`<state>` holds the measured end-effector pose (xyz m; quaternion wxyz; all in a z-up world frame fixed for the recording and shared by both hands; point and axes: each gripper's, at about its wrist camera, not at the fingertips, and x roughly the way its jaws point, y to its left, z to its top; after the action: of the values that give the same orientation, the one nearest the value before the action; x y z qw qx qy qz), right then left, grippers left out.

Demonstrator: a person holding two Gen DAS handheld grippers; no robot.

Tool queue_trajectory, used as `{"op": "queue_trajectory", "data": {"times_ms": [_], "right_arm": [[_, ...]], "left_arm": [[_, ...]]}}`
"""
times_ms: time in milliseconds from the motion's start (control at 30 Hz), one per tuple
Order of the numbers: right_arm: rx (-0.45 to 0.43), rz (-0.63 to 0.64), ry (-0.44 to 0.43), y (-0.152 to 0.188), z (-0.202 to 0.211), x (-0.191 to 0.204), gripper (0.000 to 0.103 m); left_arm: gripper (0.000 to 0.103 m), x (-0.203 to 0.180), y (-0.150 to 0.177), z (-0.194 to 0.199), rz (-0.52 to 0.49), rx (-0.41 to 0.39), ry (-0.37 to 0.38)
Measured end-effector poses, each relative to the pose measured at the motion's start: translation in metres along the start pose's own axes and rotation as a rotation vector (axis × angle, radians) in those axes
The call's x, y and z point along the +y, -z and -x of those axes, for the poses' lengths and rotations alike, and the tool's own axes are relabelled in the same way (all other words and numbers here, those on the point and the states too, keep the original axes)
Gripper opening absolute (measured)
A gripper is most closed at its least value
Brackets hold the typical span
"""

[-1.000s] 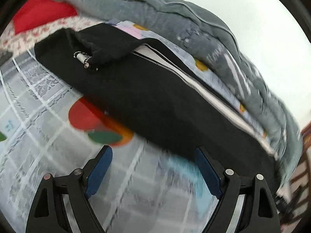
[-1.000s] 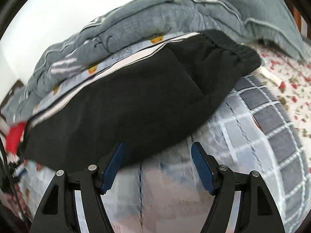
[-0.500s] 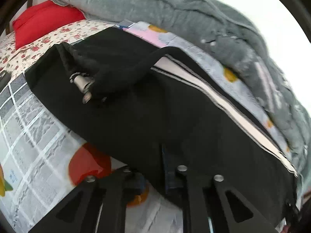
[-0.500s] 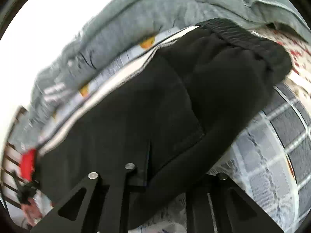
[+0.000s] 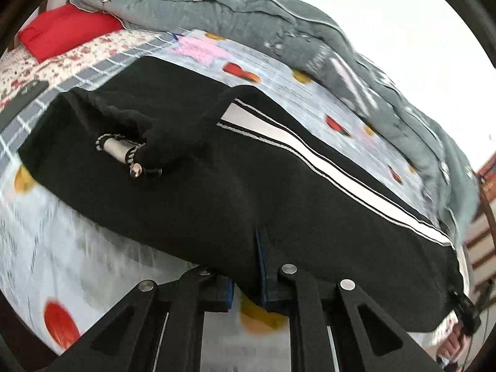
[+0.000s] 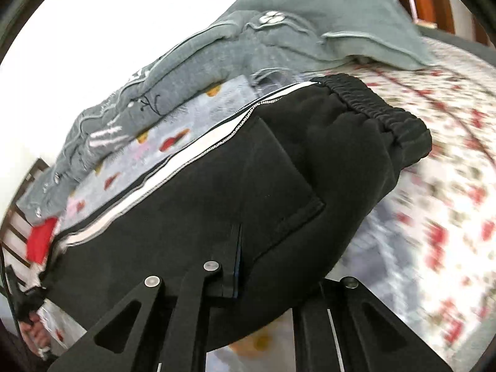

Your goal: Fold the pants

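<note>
A bed covered with a printed sheet filled most of both views; the sheet had grey checks, red and orange fruit shapes and, further away, small red flowers. Along the far side of the bed lay a thick grey quilt, rumpled, with pale piping and small white figures on it. In the right wrist view the same quilt ran from the upper right down to the left edge.

The black track pants lay stretched across the sheet in front of the quilt, with the near edge lifted off the sheet. A white side stripe with thin dark lines ran along the far edge of the pants. In the right wrist view the pants showed the gathered elastic waistband at the upper right and a patch pocket below it.

A red pillow rested at the far left corner of the bed, beside the quilt.

The left gripper was closed on the near edge of the pants, the black cloth pinched between its blue pads. The right gripper was also closed on the near edge of the pants, close to the pocket, with cloth covering most of its fingers.

A drawstring with a metal tip lay on top of the pants near the left end.
</note>
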<state>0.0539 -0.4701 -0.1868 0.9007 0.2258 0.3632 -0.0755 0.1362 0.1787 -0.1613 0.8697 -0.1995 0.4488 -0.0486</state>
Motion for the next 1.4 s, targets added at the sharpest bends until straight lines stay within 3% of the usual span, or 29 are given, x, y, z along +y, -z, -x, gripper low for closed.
{"op": "queue_trajectory", "data": {"times_ms": [100,167,233,367,433,667,767,800,867,1033,1100,1133,1167,1233,1300,1400], "right_arm": [[0.042,0.016,0.066,0.012,0.005,-0.009,0.018],[0.058,0.025,0.091,0.015,0.012,-0.012,0.027],[0.036,0.055,0.148,0.015,0.027,-0.012,0.038],[-0.111,0.137,0.299,0.014,0.069,-0.006,0.041],[-0.134,0.119,0.277,0.008,0.078,-0.004,0.045],[-0.107,0.15,0.239,0.003,0.067,0.023,0.045],[-0.09,0.184,0.24,0.008,0.059,0.04,0.045],[-0.085,0.19,0.24,0.01,0.057,0.042,0.045],[-0.073,0.206,0.249,0.011,0.051,0.05,0.045],[-0.062,0.229,0.27,0.008,0.036,0.066,0.045],[-0.052,0.247,0.272,0.004,0.027,0.074,0.045],[-0.049,0.254,0.272,0.003,0.024,0.076,0.045],[-0.047,0.262,0.272,0.002,0.02,0.08,0.045],[-0.045,0.274,0.267,-0.002,0.012,0.088,0.045],[-0.045,0.282,0.258,-0.006,0.004,0.095,0.045],[-0.044,0.293,0.246,-0.014,-0.008,0.108,0.045]], "left_arm": [[0.023,0.001,0.018,0.012,-0.039,0.028,-0.012],[0.044,0.006,0.026,0.024,-0.062,0.014,-0.013],[0.06,0.017,0.033,0.044,-0.1,-0.038,-0.009],[0.06,0.036,0.032,0.075,-0.104,-0.105,-0.011],[0.06,0.042,0.027,0.088,-0.105,-0.143,-0.006],[0.059,0.025,0.008,0.074,-0.185,-0.159,-0.058],[0.059,0.021,0.0,0.047,-0.218,-0.152,-0.144],[0.055,0.025,-0.005,0.033,-0.211,-0.134,-0.201],[0.015,0.032,-0.015,0.014,-0.199,-0.103,-0.246],[0.012,0.056,-0.072,0.021,-0.096,-0.207,-0.236],[0.017,0.068,-0.097,0.033,-0.031,-0.265,-0.224],[0.025,0.072,-0.105,0.037,-0.007,-0.281,-0.233],[0.048,0.077,-0.114,0.041,0.003,-0.288,-0.266],[0.078,0.08,-0.124,0.04,-0.029,-0.286,-0.309],[0.078,0.08,-0.124,0.039,-0.079,-0.314,-0.318],[0.078,0.088,-0.129,0.024,-0.085,-0.264,-0.292]]}}
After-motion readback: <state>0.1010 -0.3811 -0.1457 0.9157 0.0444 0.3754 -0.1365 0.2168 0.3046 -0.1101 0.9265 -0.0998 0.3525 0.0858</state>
